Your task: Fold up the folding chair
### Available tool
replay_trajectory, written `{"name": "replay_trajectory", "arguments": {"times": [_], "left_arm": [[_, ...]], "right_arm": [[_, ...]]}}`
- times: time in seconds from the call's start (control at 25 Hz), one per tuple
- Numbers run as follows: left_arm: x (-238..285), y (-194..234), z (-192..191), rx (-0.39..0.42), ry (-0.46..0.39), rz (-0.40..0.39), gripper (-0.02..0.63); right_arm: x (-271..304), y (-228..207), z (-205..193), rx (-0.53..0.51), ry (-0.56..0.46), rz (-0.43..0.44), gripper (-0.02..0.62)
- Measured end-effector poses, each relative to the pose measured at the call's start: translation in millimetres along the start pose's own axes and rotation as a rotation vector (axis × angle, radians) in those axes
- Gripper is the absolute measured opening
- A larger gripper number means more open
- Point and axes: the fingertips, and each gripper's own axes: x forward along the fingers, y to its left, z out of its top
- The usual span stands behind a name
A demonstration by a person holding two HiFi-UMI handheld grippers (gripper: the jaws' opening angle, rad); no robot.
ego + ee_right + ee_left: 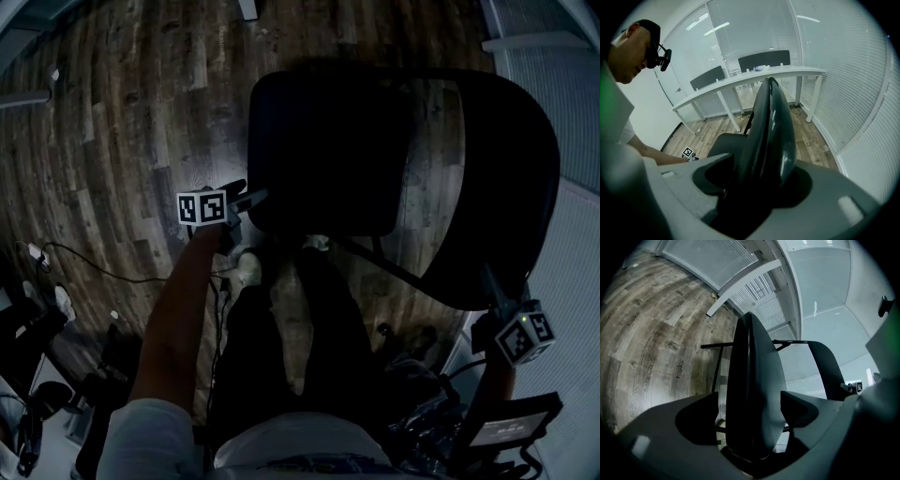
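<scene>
The folding chair (319, 150) stood open on the wooden floor (112, 141). The left claw (249, 199) was spread around the seat (754, 394) edge. The right claw (489, 286) pinched the backrest (774, 126).

Glossy plastic over worn wood.
Seat (323, 155) and backrest (511, 187), at 3 o'clock, smooth shiny dark plastic; floor (122, 122), at 10 o'clock, matt grainy wood planks.
</scene>
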Motion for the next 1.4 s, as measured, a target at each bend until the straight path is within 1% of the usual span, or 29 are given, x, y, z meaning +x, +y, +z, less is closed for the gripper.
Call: {"name": "replay_trajectory", "arguments": {"times": [0.2,0.32,0.52,0.6,0.68,0.76,1.04,1.2,1.32,1.4], "left_arm": [[19.1,1.2,2.7,-0.023,0.022,-0.101,0.443],[30.3,-4.6,2.2,-0.026,0.035,-0.160,0.445],[47.0,-19.1,-3.1,-0.032,0.057,-0.253,0.443],[50.6,-19.6,-3.2,-0.026,0.065,-0.263,0.434],[51.4,-18.4,-4.1,-0.026,0.073,-0.264,0.386],[49.8,-19.6,-5.5,-0.032,0.084,-0.273,0.366],[48.0,-26.0,-5.6,-0.042,0.101,-0.288,0.350],[46.0,-26.2,-6.3,-0.054,0.099,-0.300,0.334],[45.2,-34.3,-10.5,-0.063,0.096,-0.307,0.325],[42.4,-39.9,-9.5,-0.064,0.094,-0.315,0.313]], "right_arm": [[-0.3,2.3,2.8,0.003,-0.001,-0.001,0.224],[1.1,6.3,8.0,0.029,-0.023,0.005,0.224],[-1.1,0.1,4.2,-0.018,-0.022,0.005,0.222],[0.5,0.7,5.0,-0.020,-0.032,0.013,0.221],[-0.1,1.8,7.1,-0.017,-0.047,0.018,0.222],[-3.3,3.9,10.6,-0.015,-0.060,0.019,0.222],[-9.2,2.5,13.5,-0.005,-0.062,0.035,0.208],[-8.5,0.0,10.2,0.027,-0.060,0.055,0.177],[-15.8,-1.7,11.5,0.047,-0.063,0.080,0.131],[-18.5,-0.7,13.7,0.049,-0.063,0.077,0.117]]}}
